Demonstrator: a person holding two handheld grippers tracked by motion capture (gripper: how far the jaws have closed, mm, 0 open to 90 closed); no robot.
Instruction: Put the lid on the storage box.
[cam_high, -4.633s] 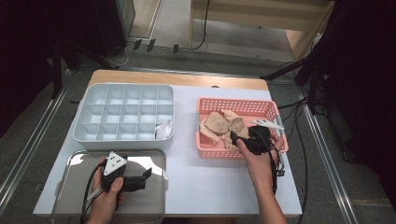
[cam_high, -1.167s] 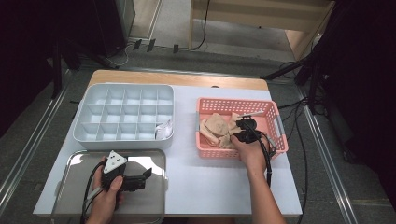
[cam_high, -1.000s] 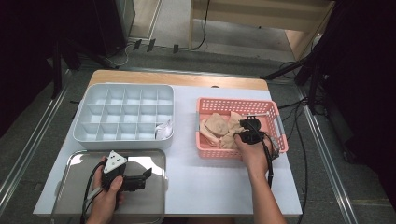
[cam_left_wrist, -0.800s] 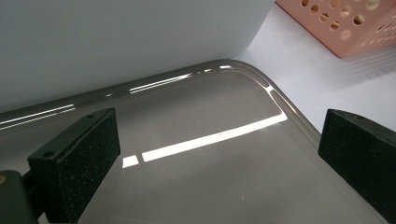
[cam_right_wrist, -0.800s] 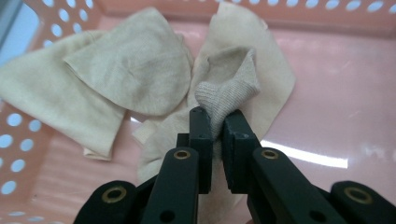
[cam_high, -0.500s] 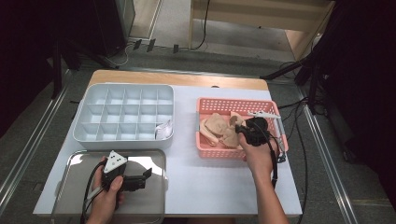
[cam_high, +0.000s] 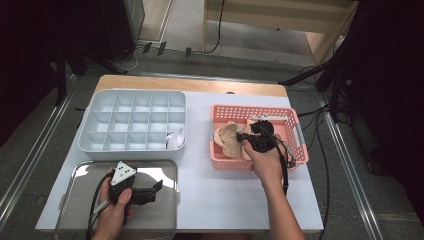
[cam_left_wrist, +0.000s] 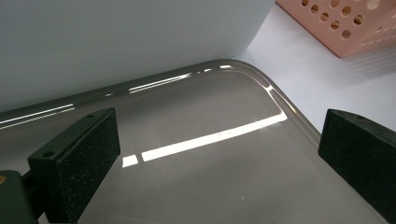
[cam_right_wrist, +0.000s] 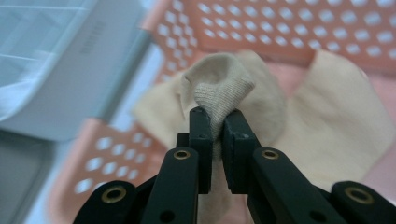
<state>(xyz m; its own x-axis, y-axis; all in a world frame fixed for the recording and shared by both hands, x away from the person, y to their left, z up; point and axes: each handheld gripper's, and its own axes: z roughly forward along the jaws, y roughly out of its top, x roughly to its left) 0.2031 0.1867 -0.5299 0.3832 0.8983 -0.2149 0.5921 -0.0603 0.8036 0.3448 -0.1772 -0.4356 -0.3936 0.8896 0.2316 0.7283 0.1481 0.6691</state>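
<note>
Right gripper (cam_right_wrist: 215, 122): jaws pinched on a fold of a beige sock (cam_right_wrist: 224, 93); over the pink basket (cam_high: 287, 117)
Sock: inside the basket, among other beige cloth
Left gripper (cam_high: 150, 190): jaws spread wide, holding nothing; above the metal tray (cam_high: 165, 215)

This looks like a lab or a test room: a white tabletop (cam_high: 225, 195) stands on grey carpet between metal rails (cam_high: 30, 155), with loose cables (cam_high: 320, 150) around it.
</note>
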